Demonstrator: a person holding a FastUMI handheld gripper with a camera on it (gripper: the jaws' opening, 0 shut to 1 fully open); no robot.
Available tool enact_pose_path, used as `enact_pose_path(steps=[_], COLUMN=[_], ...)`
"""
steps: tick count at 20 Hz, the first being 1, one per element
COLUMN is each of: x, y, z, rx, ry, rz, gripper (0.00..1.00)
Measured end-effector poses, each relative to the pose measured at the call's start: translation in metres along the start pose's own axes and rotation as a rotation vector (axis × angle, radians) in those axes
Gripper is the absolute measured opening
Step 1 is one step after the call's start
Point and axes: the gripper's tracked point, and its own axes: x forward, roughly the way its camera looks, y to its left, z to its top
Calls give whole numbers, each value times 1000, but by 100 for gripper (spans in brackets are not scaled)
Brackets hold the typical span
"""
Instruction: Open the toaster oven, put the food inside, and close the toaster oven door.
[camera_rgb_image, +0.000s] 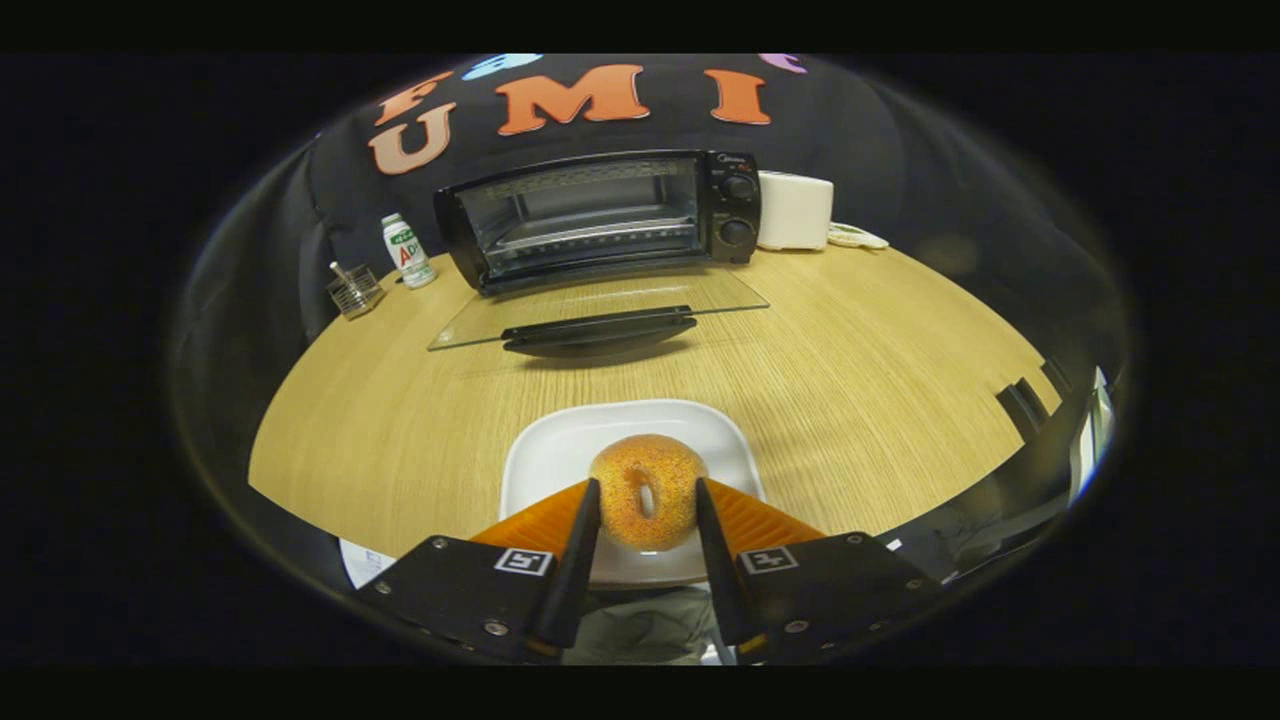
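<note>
Wooden tabletop (850, 380) under everything, light grain, black cloth wall behind it. My gripper (647, 492) is sitting low over the near end of the table, pointing straight across toward the toaster oven (600, 215), and the two fingers (580, 545) are on either side of the bagel (648, 490). Looks like both are pressing its sides, so I'd call that a grip on it, fingers only partway closed. Bagel is standing on edge, hole facing me, over the white plate (560, 440). Toaster oven is well beyond, at the far edge, with its glass door (600, 305) dropped flat open onto the table. Small bottle (407, 250) and a wire basket (354, 290) left of it, white appliance (795, 210) on its right
</note>
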Motion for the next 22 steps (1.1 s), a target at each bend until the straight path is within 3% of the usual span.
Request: enact_pose_path(steps=[2,10,17,22], x=[-9,-26,23,72], y=[8,41,58,62], z=[19,139,235,260], rx=[45,214,338,459], ry=[-27,-183,-262,-244], rz=[43,216,275,288], gripper=[50,49,49,49])
